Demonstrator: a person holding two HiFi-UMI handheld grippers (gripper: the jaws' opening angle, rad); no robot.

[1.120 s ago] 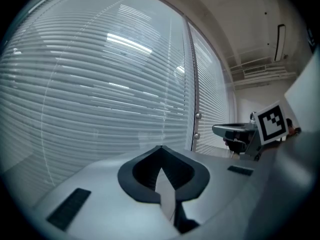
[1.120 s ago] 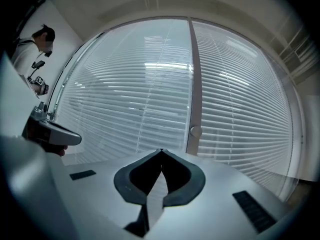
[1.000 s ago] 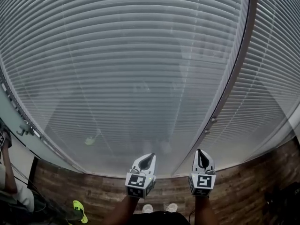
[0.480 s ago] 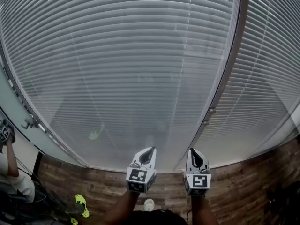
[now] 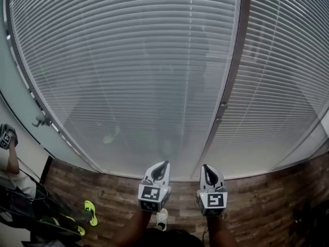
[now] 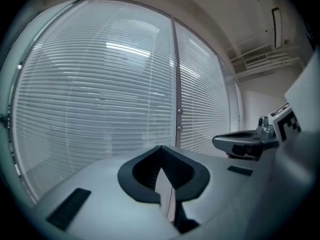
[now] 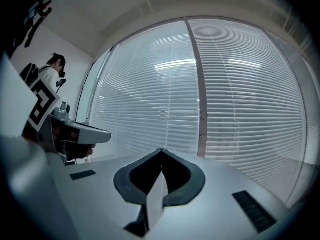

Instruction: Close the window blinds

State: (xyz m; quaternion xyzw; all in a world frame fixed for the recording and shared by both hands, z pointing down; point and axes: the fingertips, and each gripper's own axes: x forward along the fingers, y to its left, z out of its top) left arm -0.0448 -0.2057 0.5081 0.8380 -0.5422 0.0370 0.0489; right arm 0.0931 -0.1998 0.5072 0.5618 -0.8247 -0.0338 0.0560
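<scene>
White slatted blinds [image 5: 128, 76] hang over the wide window, and a second panel [image 5: 280, 86] hangs right of a grey mullion [image 5: 229, 89]. The slats look tilted nearly flat. My left gripper [image 5: 163, 164] and right gripper [image 5: 205, 167] are held side by side low in the head view. They point at the bottom of the blinds near the mullion's foot and touch nothing. In the left gripper view the jaws [image 6: 161, 147] meet at the tip with nothing between them. The right gripper's jaws [image 7: 161, 150] are likewise shut and empty.
A wood-pattern floor [image 5: 108, 199] runs below the window. At the left edge a person [image 5: 7, 148] stands by dark equipment, with yellow-green shoes [image 5: 90, 212] on the floor. A handle [image 5: 41, 121] sits on the left frame.
The mullion has shifted left in the head view and more floor shows. My right gripper has drawn closer to the left one. Both have stayed shut and empty.
</scene>
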